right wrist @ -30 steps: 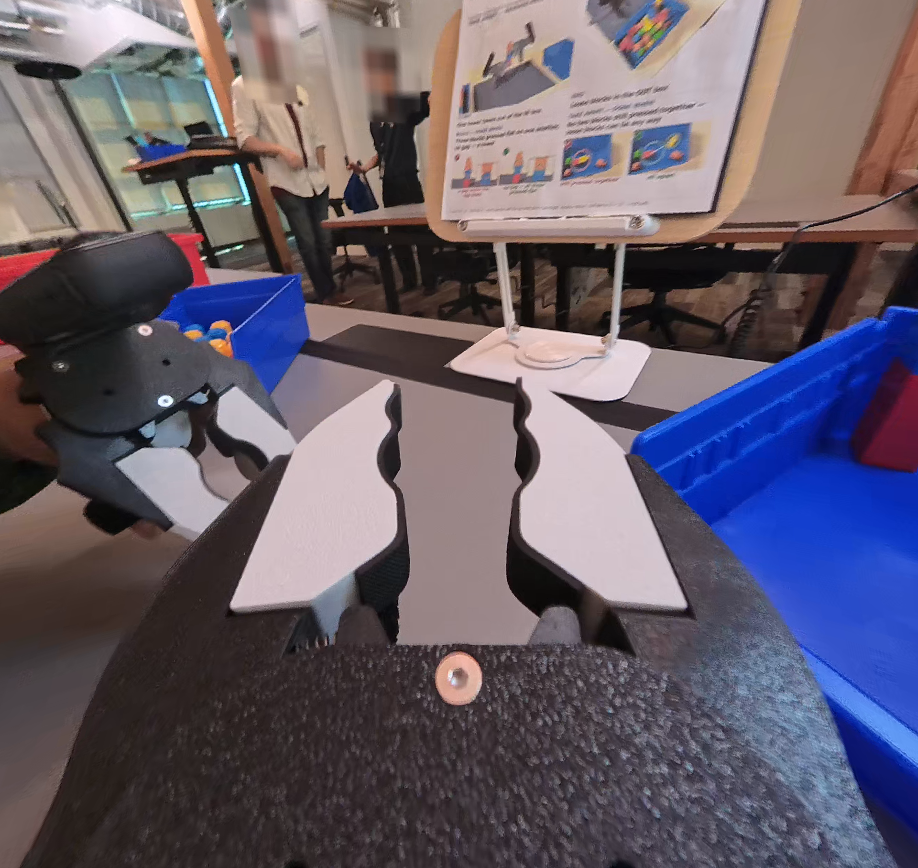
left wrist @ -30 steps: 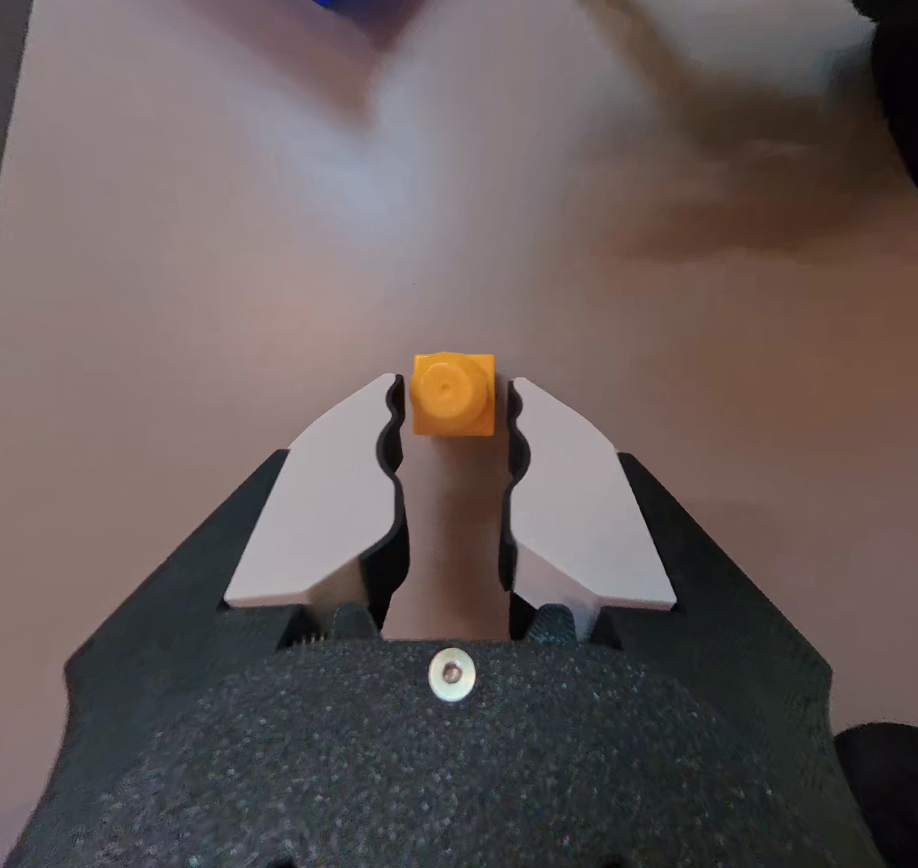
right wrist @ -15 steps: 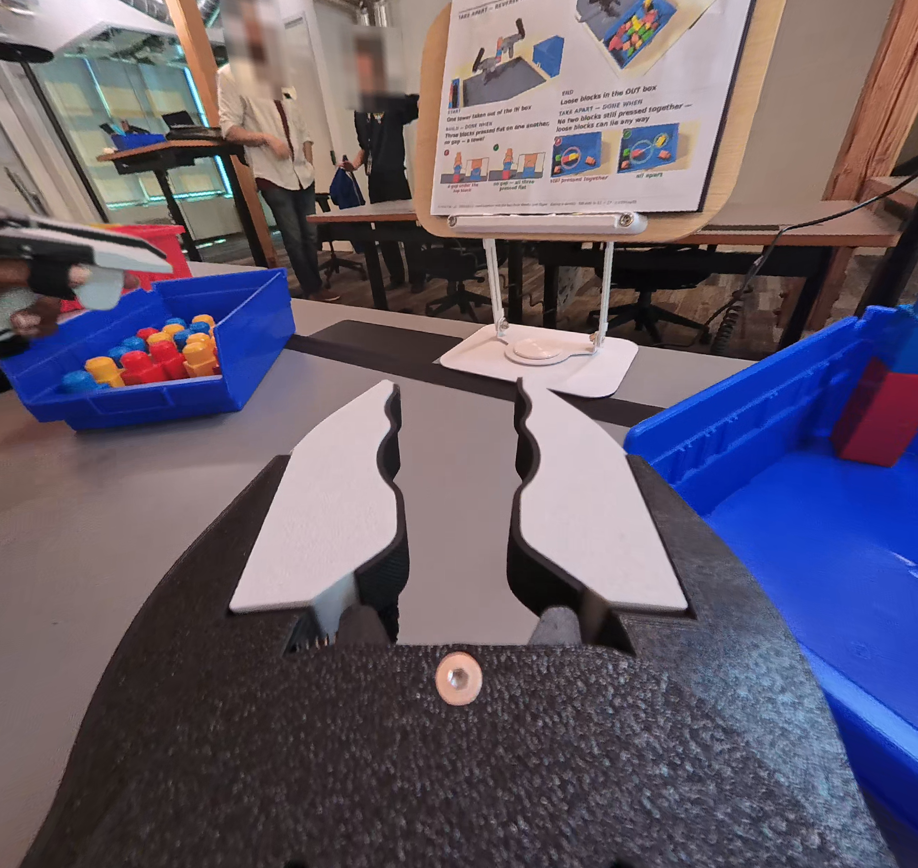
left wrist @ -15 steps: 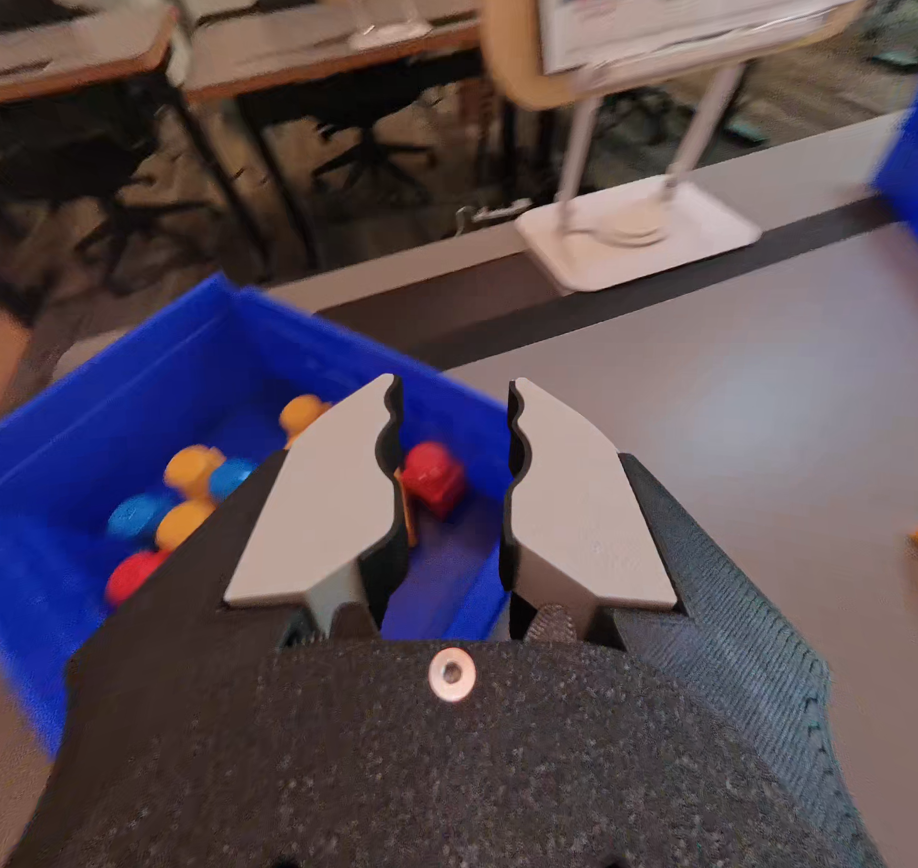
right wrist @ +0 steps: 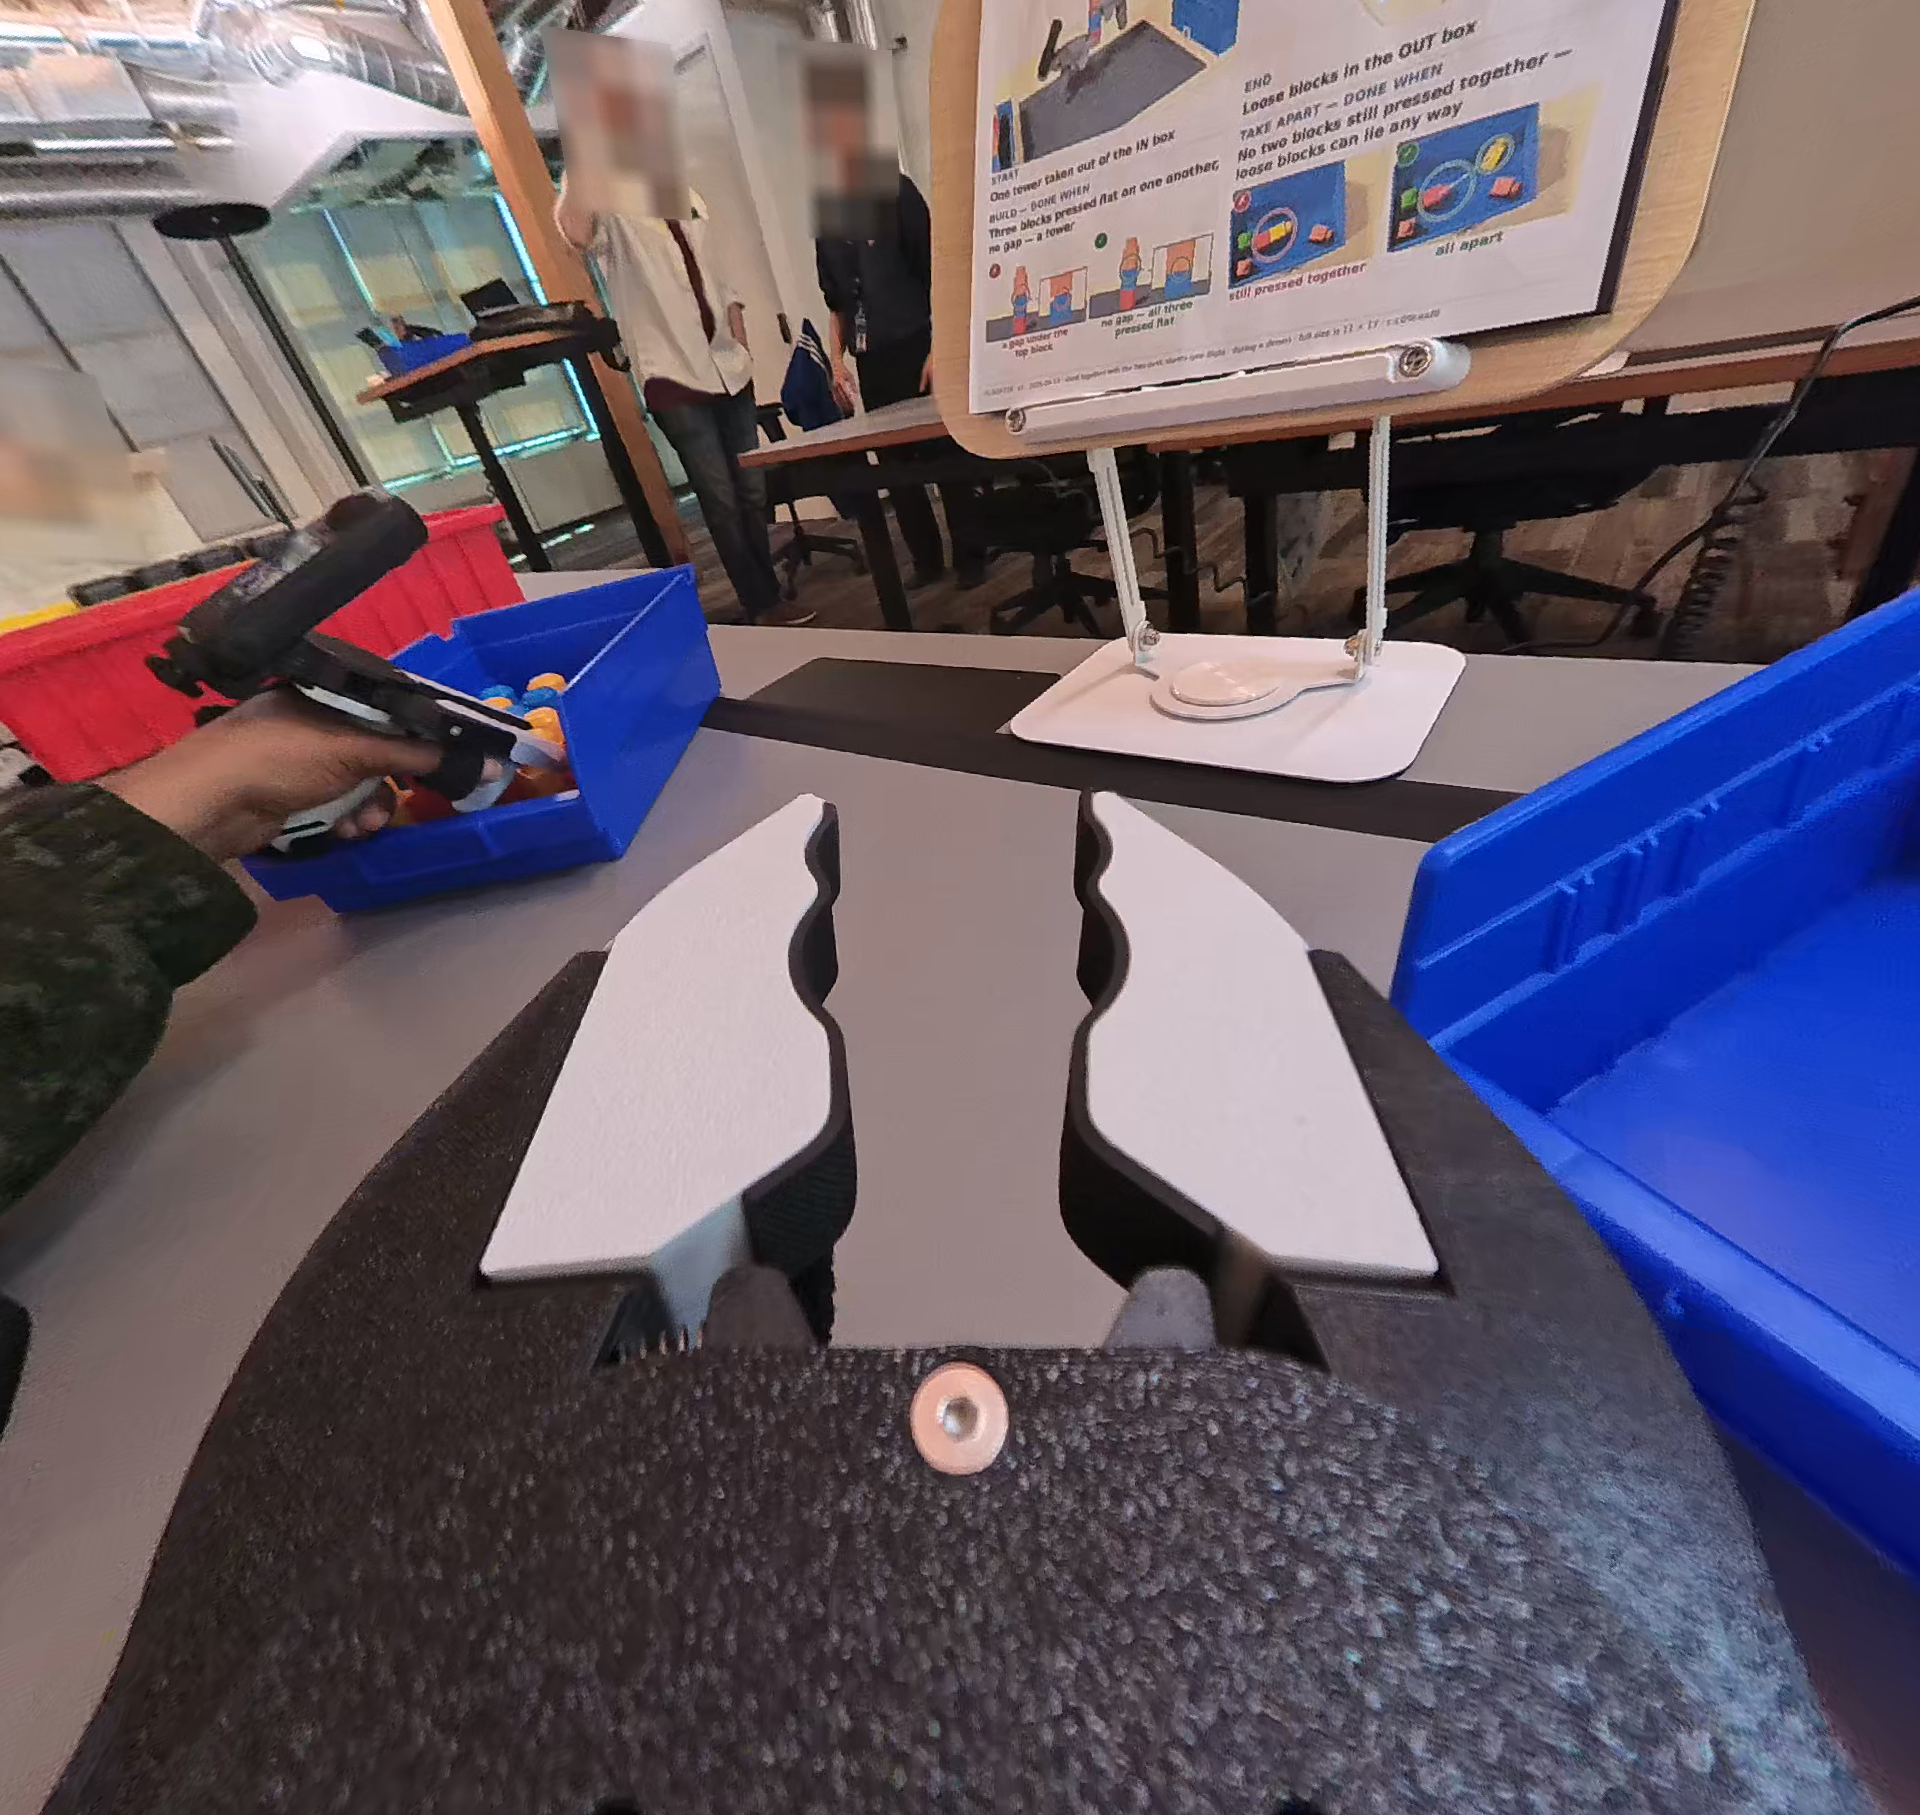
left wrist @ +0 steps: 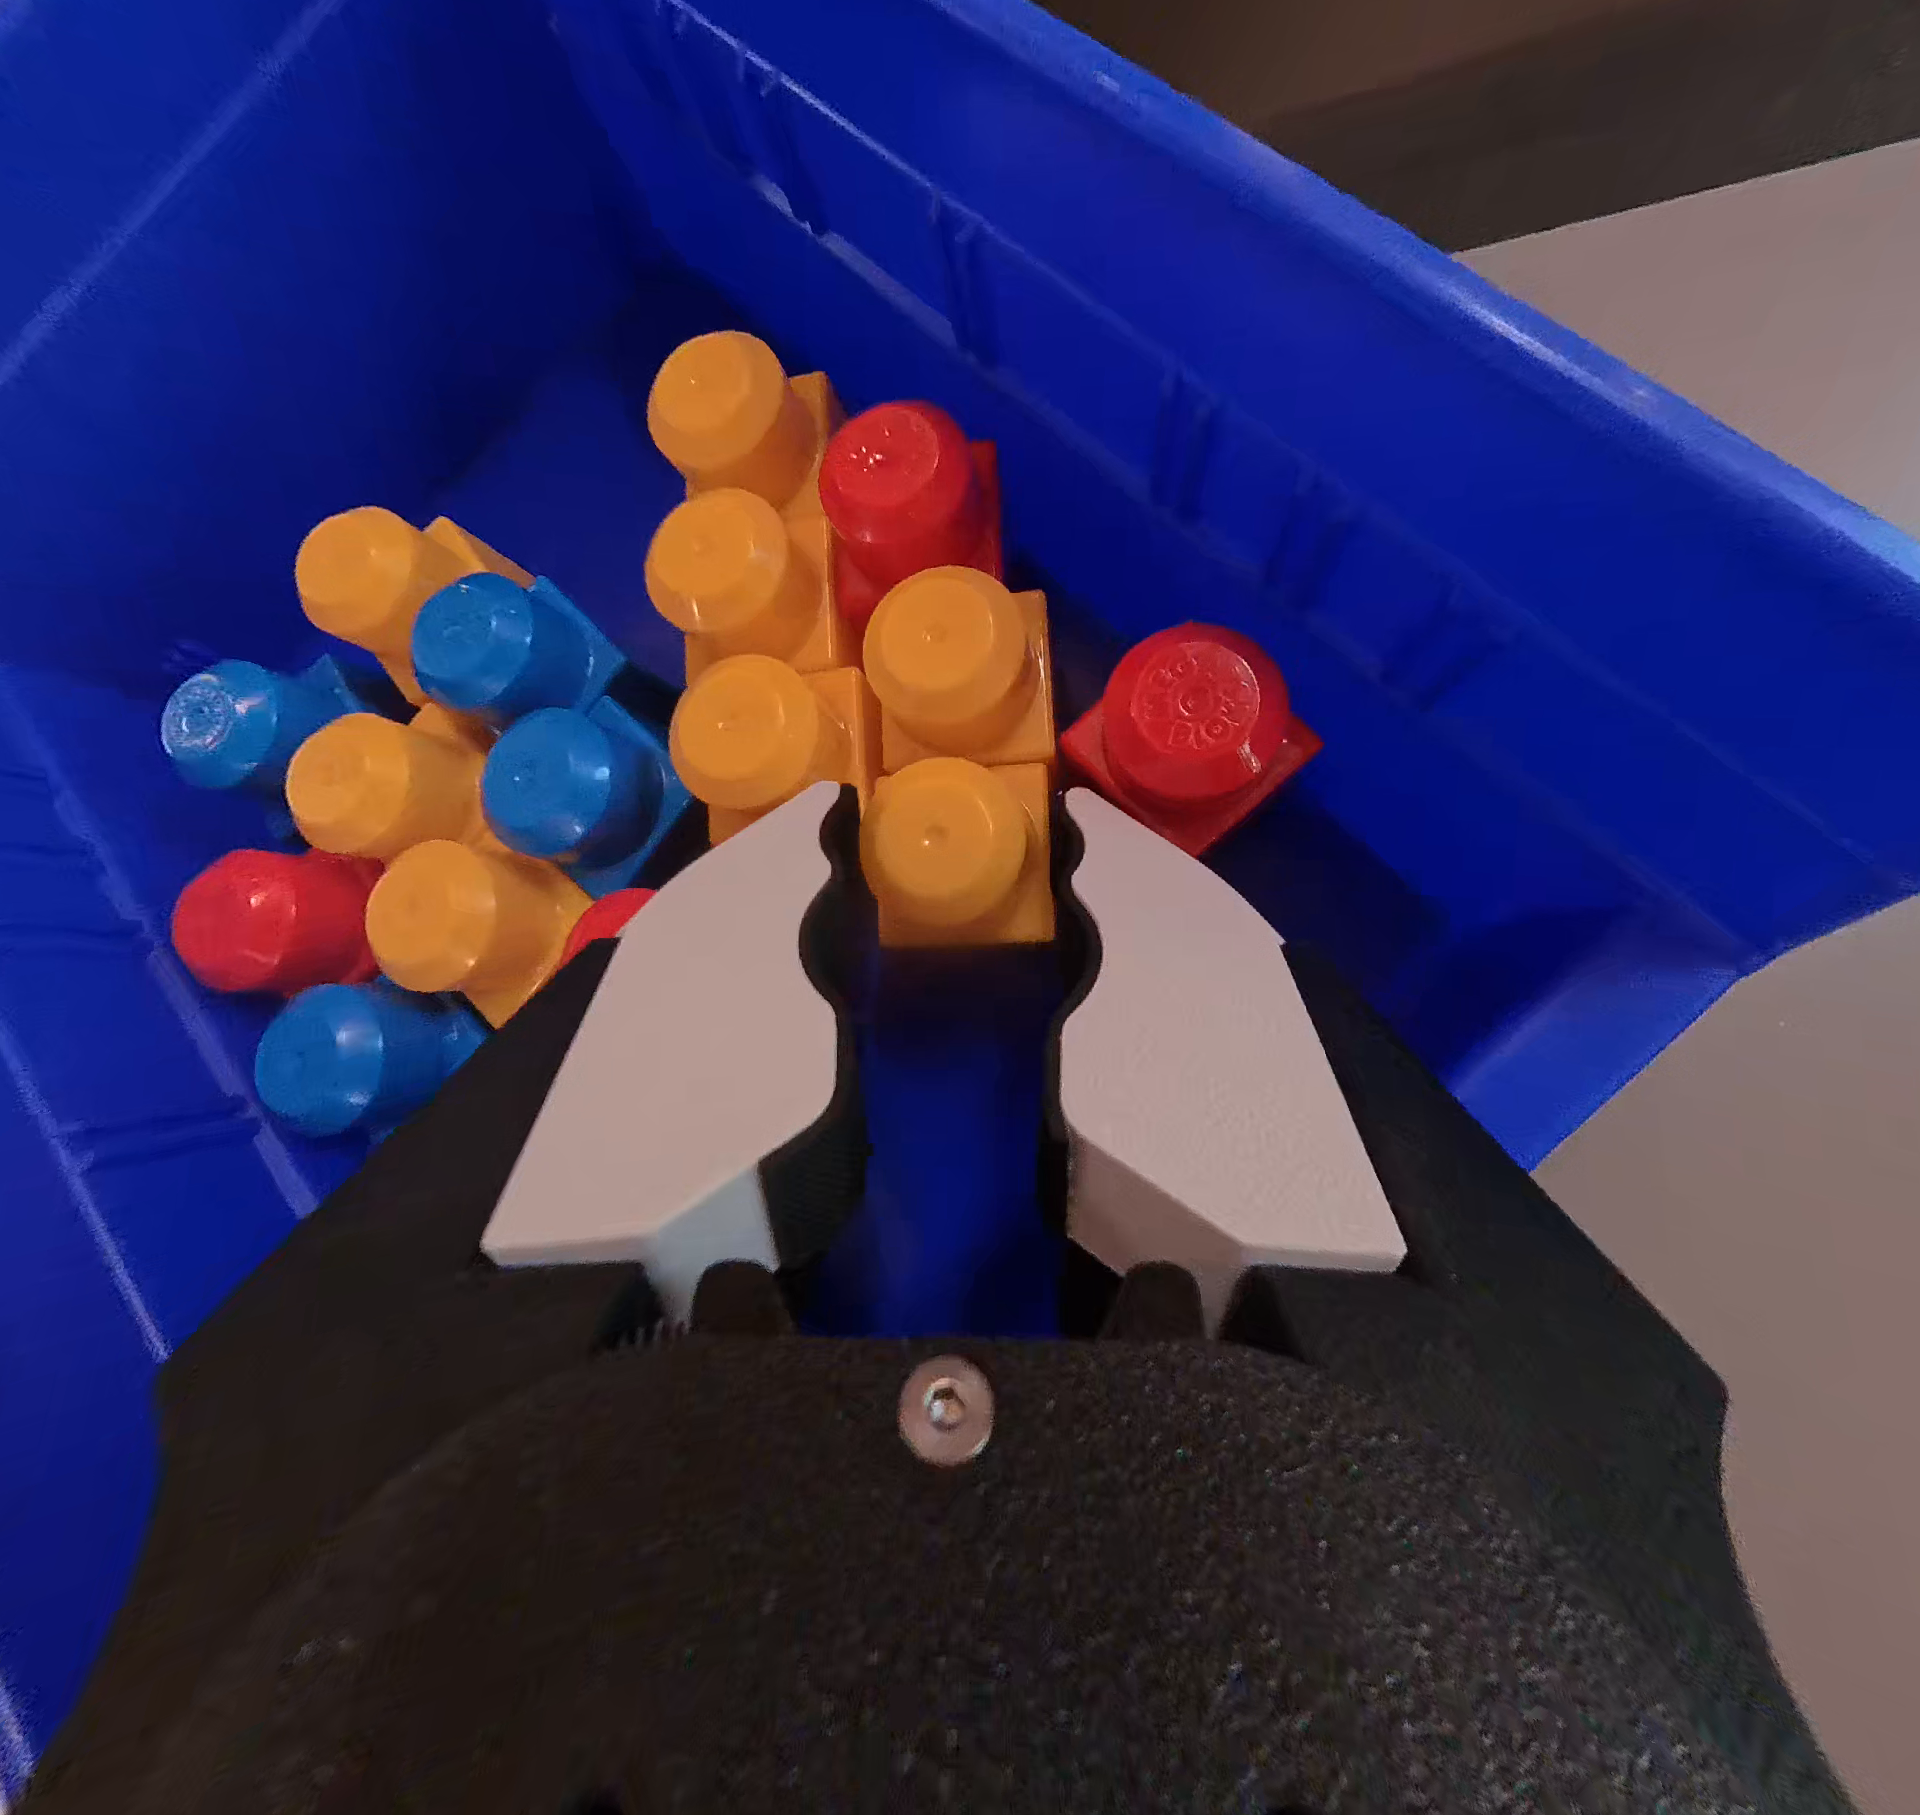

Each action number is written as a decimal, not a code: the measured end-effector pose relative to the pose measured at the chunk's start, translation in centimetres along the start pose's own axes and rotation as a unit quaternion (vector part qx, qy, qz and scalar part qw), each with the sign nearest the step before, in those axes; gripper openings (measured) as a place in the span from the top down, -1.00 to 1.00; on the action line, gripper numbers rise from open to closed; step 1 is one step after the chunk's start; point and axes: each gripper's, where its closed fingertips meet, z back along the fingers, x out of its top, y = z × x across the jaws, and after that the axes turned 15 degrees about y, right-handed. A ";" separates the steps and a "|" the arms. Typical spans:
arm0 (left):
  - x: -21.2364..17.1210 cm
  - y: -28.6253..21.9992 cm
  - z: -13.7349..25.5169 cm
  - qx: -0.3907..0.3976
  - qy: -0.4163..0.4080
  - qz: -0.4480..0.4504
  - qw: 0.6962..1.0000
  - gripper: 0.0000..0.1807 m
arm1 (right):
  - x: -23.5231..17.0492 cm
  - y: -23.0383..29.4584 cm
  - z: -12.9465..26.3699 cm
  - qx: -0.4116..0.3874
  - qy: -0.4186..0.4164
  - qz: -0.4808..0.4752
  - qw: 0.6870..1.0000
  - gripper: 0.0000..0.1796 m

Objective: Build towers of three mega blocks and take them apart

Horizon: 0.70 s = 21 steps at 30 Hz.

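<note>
My left gripper (left wrist: 951, 809) is down inside a blue bin (left wrist: 1143, 290) that holds several orange, red and blue mega blocks. Its jaws are open and straddle an orange block (left wrist: 940, 856) at the near end of an orange row, with a thin gap on each side. A red block (left wrist: 1195, 726) lies just right of the right fingertip. My right gripper (right wrist: 951, 809) is open and empty above the grey table. In the right wrist view the left gripper (right wrist: 520, 747) dips into the same bin (right wrist: 634, 705) at the far left.
A second blue bin (right wrist: 1662, 934) stands close on the right of the right gripper. A red bin (right wrist: 83, 685) sits behind the left bin. A white stand (right wrist: 1247, 705) with an instruction sheet is at the table's back. Two people stand far behind. One gripper's finger ends stand about 45 cm off the other's.
My left gripper left an orange block on the table, swung left to the blue bin and dropped in around another orange block. My right gripper stayed nearly still, open.
</note>
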 end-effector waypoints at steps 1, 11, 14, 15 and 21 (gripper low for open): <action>0.0 0.0 0.0 0.001 0.000 -0.004 1.000 0.61 | -0.1 0.0 0.0 0.003 0.001 -0.003 1.000 0.51; 4.8 -4.2 14.3 -0.078 -0.190 -0.068 0.976 0.62 | -0.7 0.6 -0.6 0.002 0.023 0.026 0.999 0.51; 3.8 -12.1 17.6 -0.218 -0.205 -0.199 0.933 0.62 | -1.0 0.9 -0.8 -0.003 0.032 0.047 0.998 0.51; 2.9 -14.9 18.1 -0.253 -0.209 -0.260 0.908 0.62 | -1.1 1.0 -0.9 -0.004 0.035 0.054 0.998 0.51; -3.8 -27.1 14.8 -0.359 -0.112 -0.487 0.788 0.62 | -3.5 3.6 -2.3 0.060 0.102 0.101 0.988 0.43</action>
